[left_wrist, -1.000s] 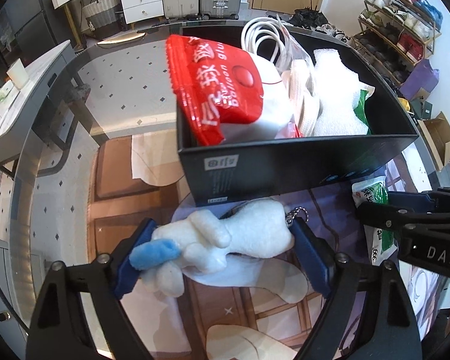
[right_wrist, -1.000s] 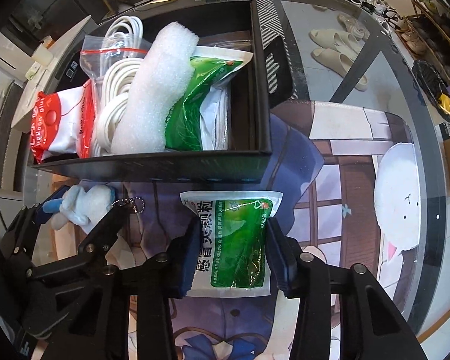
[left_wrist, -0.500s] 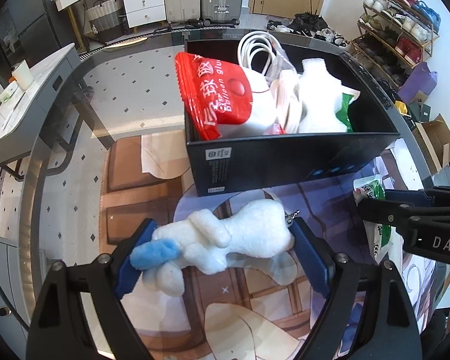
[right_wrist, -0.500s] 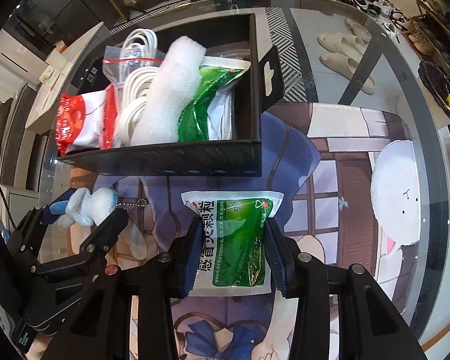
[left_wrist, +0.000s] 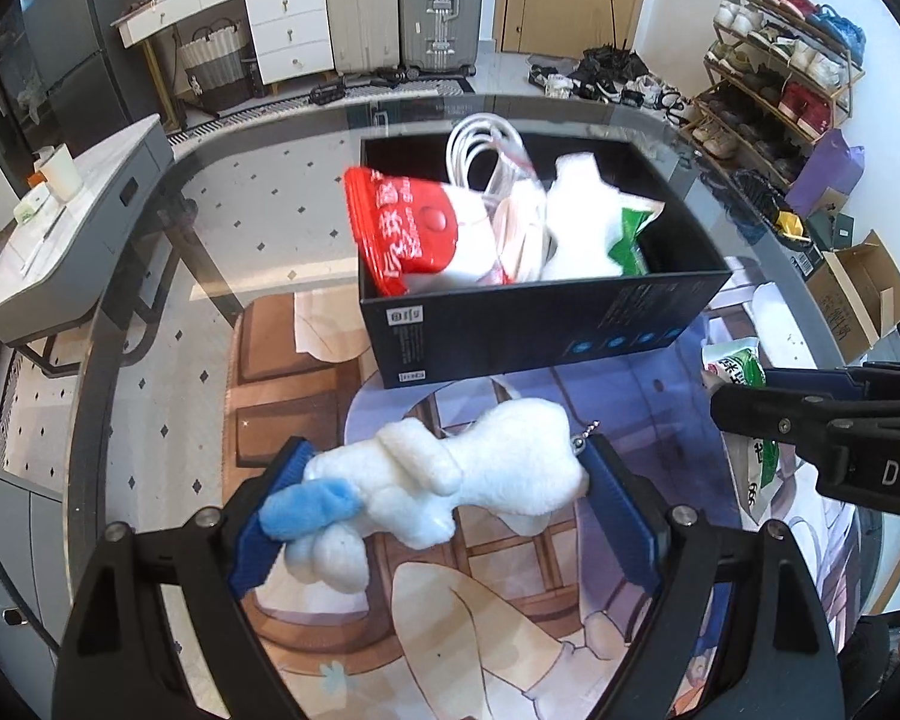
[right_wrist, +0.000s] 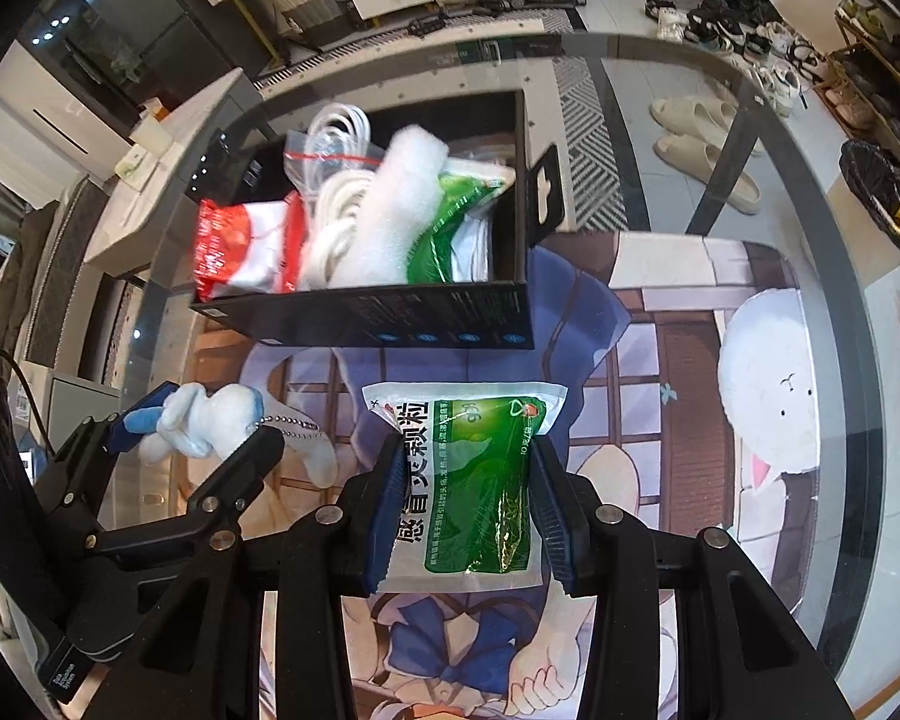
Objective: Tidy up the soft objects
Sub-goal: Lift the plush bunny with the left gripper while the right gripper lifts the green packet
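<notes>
Plush (left_wrist: pixel 450 474) — white toy with one blue limb and a bead chain, clamped crosswise in the left gripper (left_wrist: pixel 444 498); jaws stand wide, blue pads pressing both ends, toy clear of the mat (left_wrist: pixel 498 648). Its face is turned away and cannot be made out.

Box (left_wrist: pixel 540 324) — black, open-topped, on the glass table (left_wrist: pixel 150 312) just beyond the plush. Contents, left to right: red-and-white pouch (left_wrist: pixel 414 228) leaning over the near-left wall; bagged white cable (left_wrist: pixel 486 150), lower coils hidden; white foam block (left_wrist: pixel 582 222); green packet (left_wrist: pixel 630 234), only a corner showing in the left view. Box floor not visible.

Sachet (right_wrist: pixel 480 480) — green and white, printed, held in the right gripper (right_wrist: pixel 468 510); jaws narrowly parted, pads squeezing its long edges, top end projecting toward the box, bottom edge cut off by the gripper body. In the left view only slivers of it show behind the right gripper's arm.

Mat — printed cartoon figure, largely covered by both grippers; a white round character (right_wrist: pixel 774 384) lies at its right.
</notes>
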Action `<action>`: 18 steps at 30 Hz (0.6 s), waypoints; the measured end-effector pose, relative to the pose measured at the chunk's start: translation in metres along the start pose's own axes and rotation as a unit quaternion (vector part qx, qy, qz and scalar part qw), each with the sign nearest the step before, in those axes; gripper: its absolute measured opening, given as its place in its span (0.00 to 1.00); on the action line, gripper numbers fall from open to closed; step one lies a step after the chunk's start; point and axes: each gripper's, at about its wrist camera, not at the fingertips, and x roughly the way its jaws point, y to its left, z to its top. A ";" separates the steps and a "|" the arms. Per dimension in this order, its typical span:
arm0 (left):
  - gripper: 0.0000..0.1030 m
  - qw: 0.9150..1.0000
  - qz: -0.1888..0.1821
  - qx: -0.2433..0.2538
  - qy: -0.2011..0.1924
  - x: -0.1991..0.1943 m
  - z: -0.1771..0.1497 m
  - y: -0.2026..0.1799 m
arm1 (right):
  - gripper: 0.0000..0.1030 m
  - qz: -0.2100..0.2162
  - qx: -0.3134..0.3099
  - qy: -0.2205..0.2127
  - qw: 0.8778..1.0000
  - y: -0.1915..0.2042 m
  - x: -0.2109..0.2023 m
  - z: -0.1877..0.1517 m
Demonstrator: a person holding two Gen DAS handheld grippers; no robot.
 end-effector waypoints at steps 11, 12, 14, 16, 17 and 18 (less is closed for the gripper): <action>0.86 1.000 -0.001 0.005 -0.030 -0.025 0.008 0.001 | 0.40 0.007 -0.012 -0.034 0.999 0.006 -0.035 0.003; 0.86 0.999 -0.001 0.006 -0.033 -0.027 0.009 0.000 | 0.40 0.008 -0.012 -0.037 0.999 0.006 -0.038 0.004; 0.86 0.999 0.000 0.008 -0.038 -0.030 0.010 -0.004 | 0.40 0.011 -0.012 -0.041 0.999 0.007 -0.043 0.007; 0.86 0.999 0.001 0.009 -0.041 -0.033 0.013 -0.005 | 0.40 0.013 -0.011 -0.045 0.999 0.006 -0.046 0.009; 0.86 0.999 0.001 0.010 -0.043 -0.034 0.014 -0.005 | 0.40 0.015 -0.011 -0.047 0.999 0.006 -0.049 0.010; 0.86 0.999 0.002 0.012 -0.045 -0.035 0.015 -0.006 | 0.40 0.016 -0.011 -0.049 0.999 0.006 -0.050 0.011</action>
